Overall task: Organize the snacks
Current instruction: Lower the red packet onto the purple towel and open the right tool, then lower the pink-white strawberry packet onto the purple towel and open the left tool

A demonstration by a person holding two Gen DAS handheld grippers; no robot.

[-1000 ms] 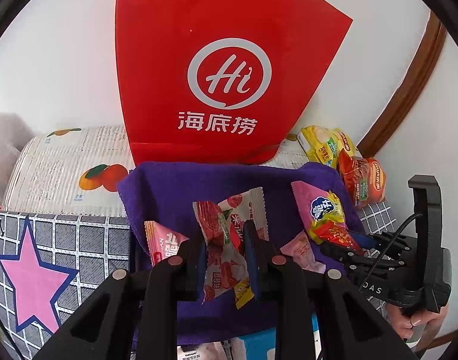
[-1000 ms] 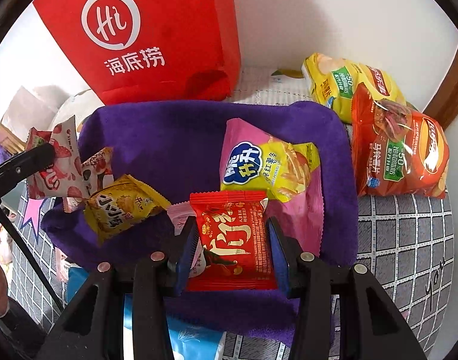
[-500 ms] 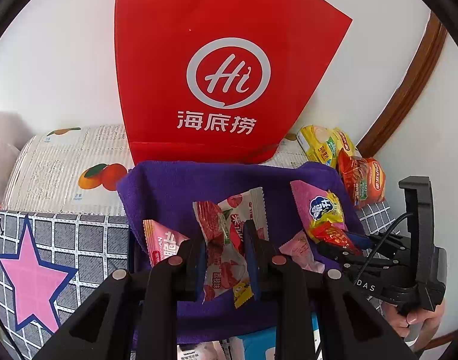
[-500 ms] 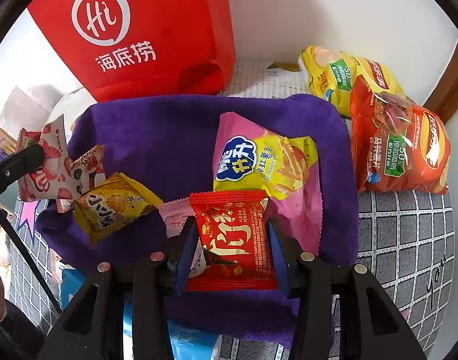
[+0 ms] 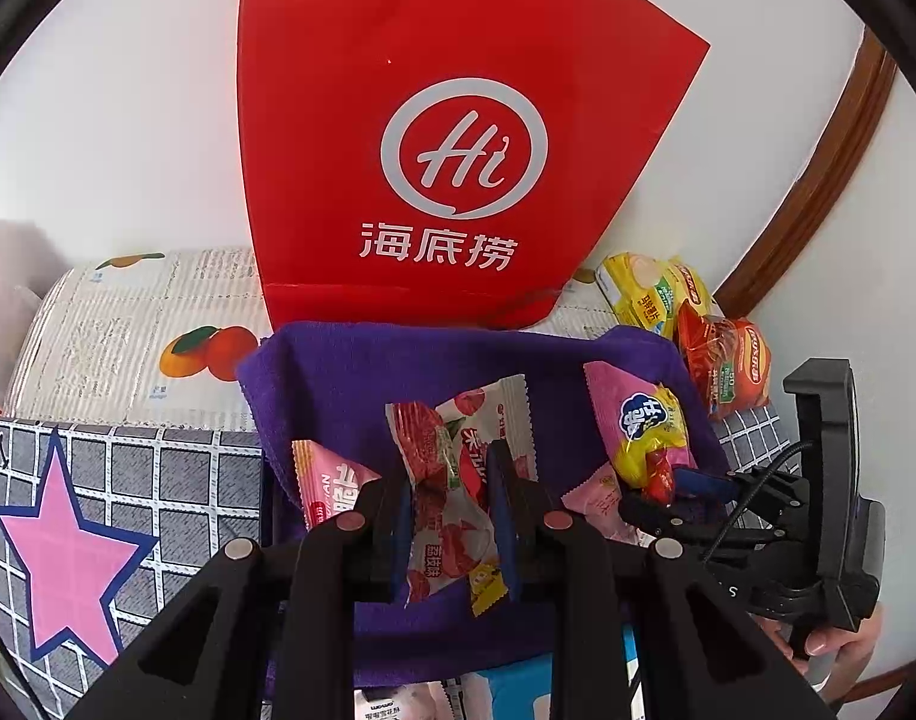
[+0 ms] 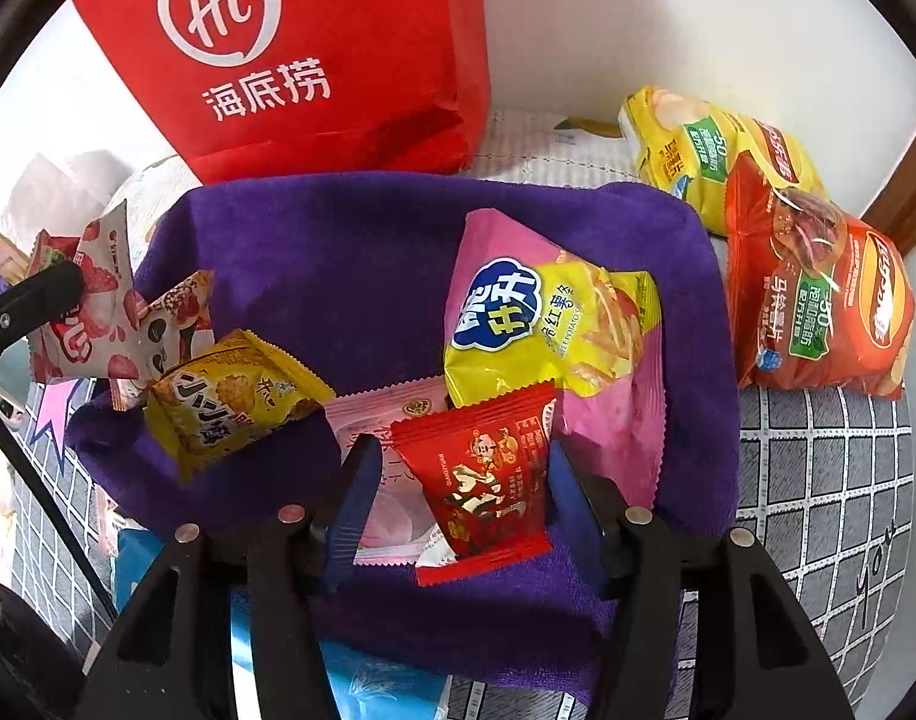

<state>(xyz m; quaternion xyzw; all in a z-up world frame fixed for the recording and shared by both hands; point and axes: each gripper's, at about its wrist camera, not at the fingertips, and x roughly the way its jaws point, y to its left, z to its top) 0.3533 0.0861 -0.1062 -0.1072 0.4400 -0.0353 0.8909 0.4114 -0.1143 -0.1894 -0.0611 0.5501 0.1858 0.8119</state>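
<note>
Right tool jaws just opened; red snack packet released, tilted, onto purple cloth. Left tool clamps strawberry-print packet. Next placement pending.

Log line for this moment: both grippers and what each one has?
left gripper: shut on strawberry snack packets | right gripper: jaws just opening, red packet loose between them | below: purple cloth
</note>
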